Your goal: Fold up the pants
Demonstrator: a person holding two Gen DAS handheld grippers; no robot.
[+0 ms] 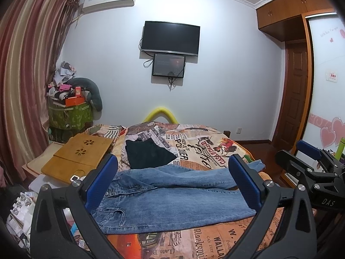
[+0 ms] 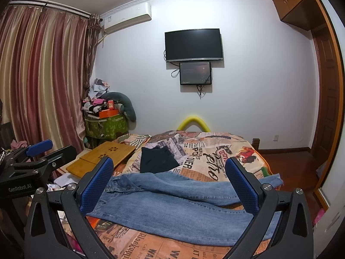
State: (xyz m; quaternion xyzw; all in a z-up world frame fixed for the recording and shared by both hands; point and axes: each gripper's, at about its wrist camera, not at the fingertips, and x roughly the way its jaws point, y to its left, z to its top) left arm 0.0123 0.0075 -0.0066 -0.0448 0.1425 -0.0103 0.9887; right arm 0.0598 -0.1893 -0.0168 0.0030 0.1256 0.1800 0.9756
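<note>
One jeans point(image 1: 172, 196) pair, bedspread point(image 1: 215, 151), curtains point(image 2: 43, 75)

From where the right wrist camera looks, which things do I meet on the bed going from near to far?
Blue jeans → black folded garment → yellow curved tube behind the far edge of the bed.
</note>
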